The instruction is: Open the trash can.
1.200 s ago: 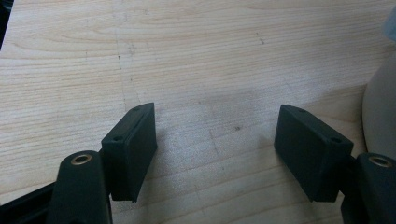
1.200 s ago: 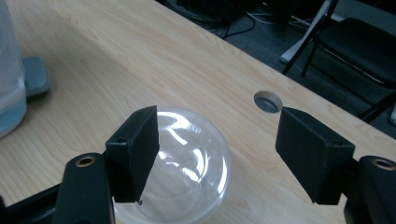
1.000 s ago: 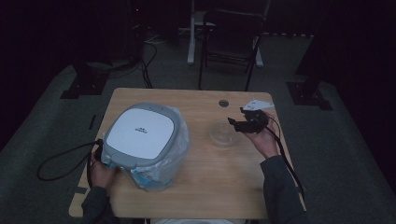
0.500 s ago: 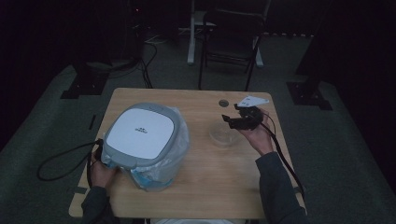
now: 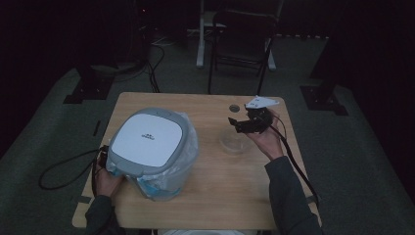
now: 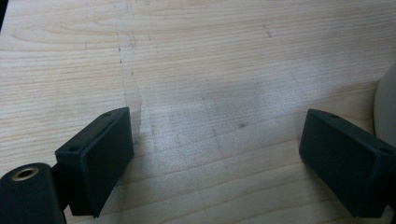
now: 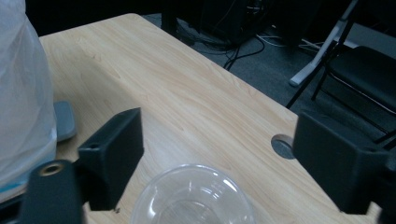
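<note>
- Black jaws of the right gripper (image 7: 212, 170) are standing wide apart with nothing between them; in the high view this gripper (image 5: 244, 125) is hovering just above the far rim of the clear plastic bowl (image 5: 237, 142).
- Looking along those jaws, the right gripper view is showing the bowl (image 7: 194, 196) directly below and between them, upright and empty, apart from both pads.
- Beyond the right-hand jaw, that view is catching a round grey grommet (image 7: 283, 146) set in the wood; off to the other side, a plastic-wrapped bin (image 7: 21, 88) is rising at the frame edge.
- Over by the bin's near corner, the left gripper (image 6: 217, 154) is also holding its jaws wide open and empty, close above bare wood.
- From above, the bin (image 5: 151, 149) is showing a white and grey lid, with the left hand (image 5: 105, 178) tucked against its base.
- Light wooden table (image 5: 215, 191) is carrying everything; past its far edge, a dark folding chair (image 5: 242, 46) and floor cables (image 5: 151, 73) are sitting on grey carpet in a dim room.
</note>
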`<state>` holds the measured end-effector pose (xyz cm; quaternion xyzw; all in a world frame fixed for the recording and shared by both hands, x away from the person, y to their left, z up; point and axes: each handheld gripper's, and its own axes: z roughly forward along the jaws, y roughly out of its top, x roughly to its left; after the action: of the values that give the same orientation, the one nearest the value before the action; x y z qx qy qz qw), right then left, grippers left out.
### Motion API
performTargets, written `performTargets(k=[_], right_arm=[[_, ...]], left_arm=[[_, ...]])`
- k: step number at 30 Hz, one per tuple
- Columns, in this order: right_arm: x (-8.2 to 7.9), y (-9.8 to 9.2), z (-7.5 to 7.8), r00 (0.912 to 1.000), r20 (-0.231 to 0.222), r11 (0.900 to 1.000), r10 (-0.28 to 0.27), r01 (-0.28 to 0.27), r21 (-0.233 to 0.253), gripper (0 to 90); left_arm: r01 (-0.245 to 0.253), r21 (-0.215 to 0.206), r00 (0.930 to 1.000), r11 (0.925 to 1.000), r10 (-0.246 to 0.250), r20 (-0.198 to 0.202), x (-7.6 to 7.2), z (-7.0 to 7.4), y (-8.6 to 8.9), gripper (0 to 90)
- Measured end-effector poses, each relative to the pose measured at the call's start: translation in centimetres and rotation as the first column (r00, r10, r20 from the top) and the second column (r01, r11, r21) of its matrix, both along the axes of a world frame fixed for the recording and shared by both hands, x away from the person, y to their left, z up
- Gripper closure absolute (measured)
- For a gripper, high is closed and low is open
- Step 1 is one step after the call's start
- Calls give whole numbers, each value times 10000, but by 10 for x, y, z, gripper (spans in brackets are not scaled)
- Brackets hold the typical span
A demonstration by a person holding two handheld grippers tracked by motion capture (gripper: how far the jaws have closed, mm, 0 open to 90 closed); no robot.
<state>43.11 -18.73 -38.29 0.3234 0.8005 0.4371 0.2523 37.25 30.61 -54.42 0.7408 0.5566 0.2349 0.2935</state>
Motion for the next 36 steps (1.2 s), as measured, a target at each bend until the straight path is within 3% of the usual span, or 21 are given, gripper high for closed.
performTargets(k=[5, 11, 15, 22, 29, 36], right_arm=[[0, 4, 6, 9999, 1, 9998, -143, 143, 135, 105], [0, 7, 11, 9999, 95, 9995, 57, -59, 297, 101], [0, 10, 13, 9999, 143, 9998, 5, -8, 181, 102], [-1, 22, 22, 9991, 230, 9994, 347, -348, 47, 105], [0, 37, 31, 9969, 176, 9970, 773, -773, 13, 127], [2, 48, 40, 9936, 68, 9927, 1128, -1130, 428, 151]], left_arm=[[-174, -2, 9998, 9998, 174, -70, 1, -1, 1, 62], [-151, 0, 9999, 9999, 151, -63, 1, -1, 1, 62], [-141, 7, 9999, 9999, 141, -62, 1, -1, 1, 62], [-158, 141, 9999, 9998, 158, -30, 1, 0, 1, 55], [-137, 20, 9999, 9999, 138, -101, 2, 0, 1, 57], [-220, -29, 9997, 9998, 220, -62, 1, -1, 0, 61]])
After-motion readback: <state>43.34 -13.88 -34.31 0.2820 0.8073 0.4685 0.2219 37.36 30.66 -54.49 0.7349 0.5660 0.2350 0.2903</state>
